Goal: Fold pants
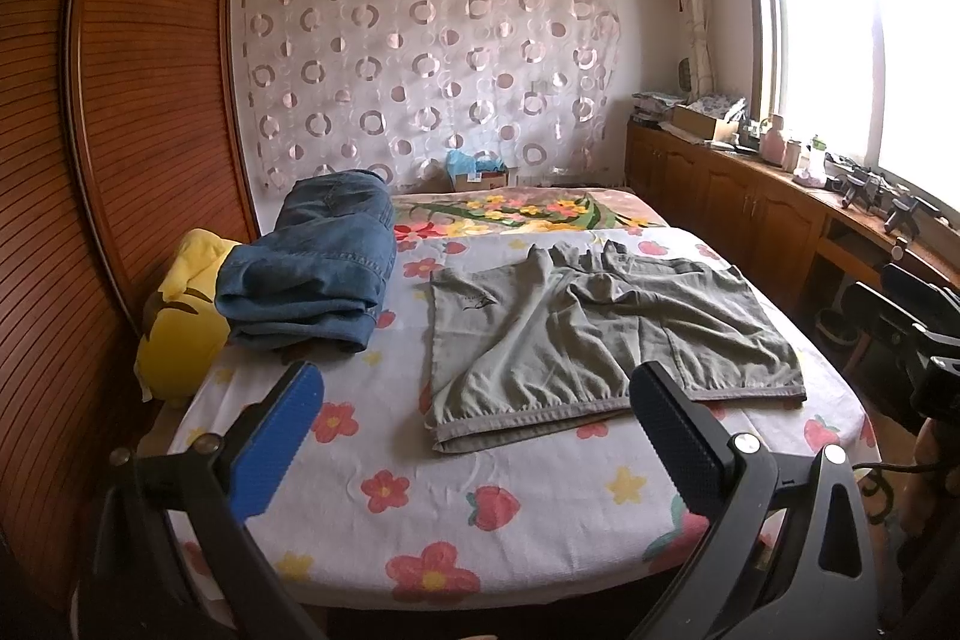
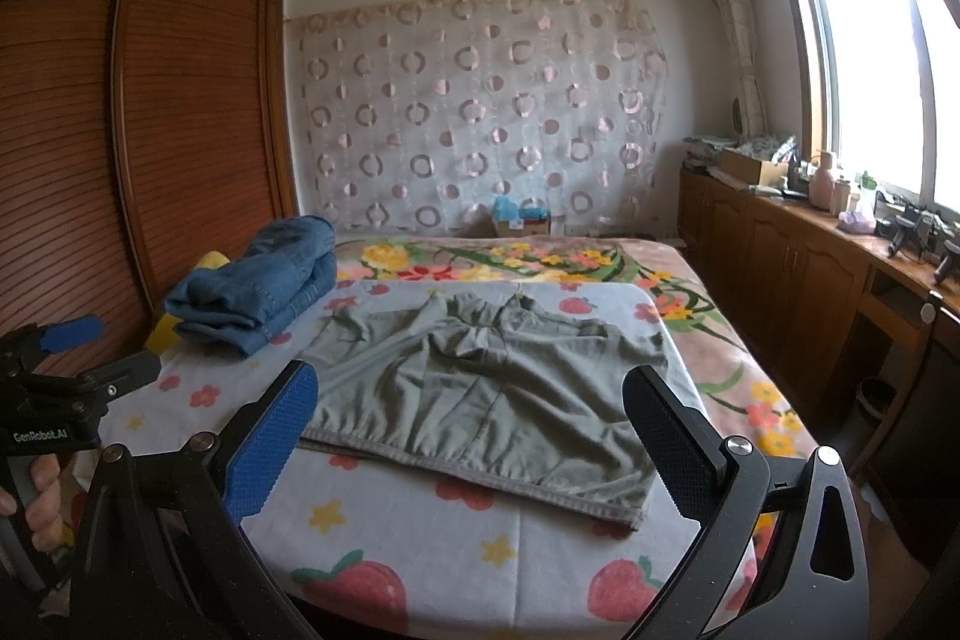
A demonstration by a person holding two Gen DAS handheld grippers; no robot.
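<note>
A pair of grey-green shorts [image 1: 606, 328] lies spread and wrinkled on the flowered sheet [image 1: 384, 460], waistband toward me. It also shows in the right wrist view [image 2: 492, 400]. My left gripper [image 1: 474, 394] is open and empty, hovering over the near edge of the bed in front of the waistband. My right gripper [image 2: 471, 394] is open and empty, above the waistband's near side. The left gripper also shows at the left edge of the right wrist view [image 2: 72, 334], held by a hand.
Folded blue jeans [image 1: 318, 262] lie at the left of the bed beside a yellow plush toy [image 1: 180, 316]. A wooden wardrobe [image 1: 120, 100] stands on the left. A low cabinet [image 1: 750, 202] with clutter runs under the window on the right.
</note>
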